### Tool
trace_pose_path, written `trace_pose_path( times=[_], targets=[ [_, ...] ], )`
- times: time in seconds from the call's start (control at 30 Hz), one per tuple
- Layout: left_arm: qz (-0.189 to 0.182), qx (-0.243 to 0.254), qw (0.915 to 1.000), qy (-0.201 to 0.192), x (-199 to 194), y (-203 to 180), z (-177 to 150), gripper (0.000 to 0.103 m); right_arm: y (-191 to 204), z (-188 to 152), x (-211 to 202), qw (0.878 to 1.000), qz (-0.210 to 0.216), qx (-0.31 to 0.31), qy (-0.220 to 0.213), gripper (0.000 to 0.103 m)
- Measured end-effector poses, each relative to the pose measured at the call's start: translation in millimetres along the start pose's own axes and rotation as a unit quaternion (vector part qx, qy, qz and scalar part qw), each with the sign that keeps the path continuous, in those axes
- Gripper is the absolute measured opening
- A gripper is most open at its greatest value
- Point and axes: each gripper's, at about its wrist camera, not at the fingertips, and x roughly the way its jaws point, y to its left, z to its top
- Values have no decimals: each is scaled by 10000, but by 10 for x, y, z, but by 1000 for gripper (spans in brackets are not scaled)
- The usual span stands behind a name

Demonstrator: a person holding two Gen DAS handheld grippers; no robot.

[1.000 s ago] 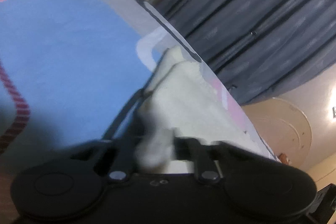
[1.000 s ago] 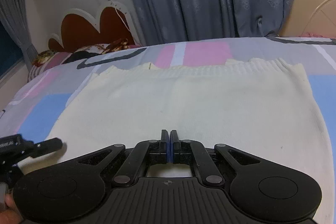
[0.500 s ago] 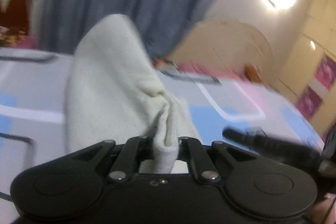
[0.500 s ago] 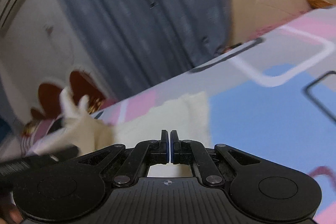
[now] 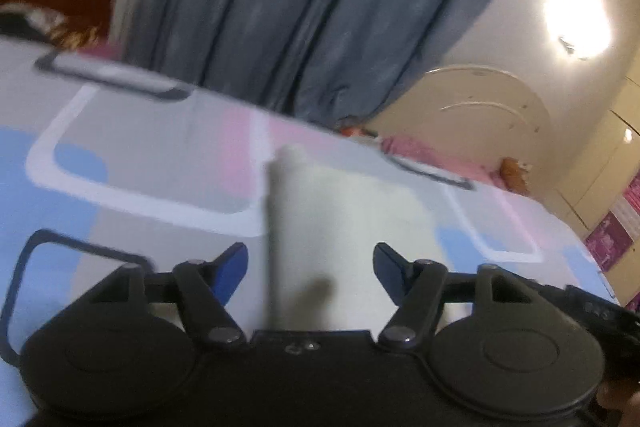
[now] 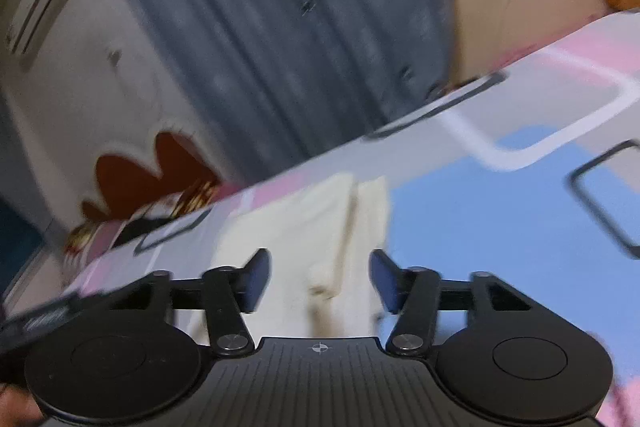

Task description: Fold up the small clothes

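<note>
A cream knit garment lies folded on the patterned bedsheet, straight ahead of my left gripper. That gripper's jaws are opening, and the cloth lies in the gap below them, free of the blue pads. The right wrist view shows the same cream garment with a fold line down its middle. My right gripper hangs over its near end. Its jaws are opening too, and no pad presses on the cloth.
The sheet has blue, pink, grey and white blocks. Grey-blue curtains hang behind the bed. A red scalloped headboard is at the left, a cream rounded footboard at the right. The other gripper's edge shows at the right.
Both grippers have let go: the left one held a bunch of the cream cloth, which now lies flat on the bed. Both pairs of jaws went from shut to apart.
</note>
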Motion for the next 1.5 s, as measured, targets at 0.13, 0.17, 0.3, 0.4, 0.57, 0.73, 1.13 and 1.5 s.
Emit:
trace_pose_path(
  times=[0.13,0.17,0.3,0.4,0.57,0.73,1.13,1.5],
  targets=[
    [82,-13,9995,319,176,114,-25,63,81,-71,358,9990,-163,-81,397,52],
    [92,5,9990,432,214,135,-49,62,72,-76,437,9985,-219,-75,489,52],
    [200,142,9974,673,377,98,-93,62,27,-92,623,9968,-188,-85,773,52],
    [156,166,9977,633,302,143,-111,61,9,-80,694,9963,-158,-84,842,52],
    [-120,-8,9991,399,285,208,-89,60,48,-78,757,9954,-235,-210,902,32],
    [-134,126,9986,492,363,142,-74,59,308,-117,703,9918,-446,-974,691,14],
    [29,1048,9908,857,570,-333,-127,64,-94,-207,486,9950,-566,-524,637,14],
    [-836,857,9911,582,839,-510,401,43,213,157,580,9856,-690,-1523,247,7]
  ],
)
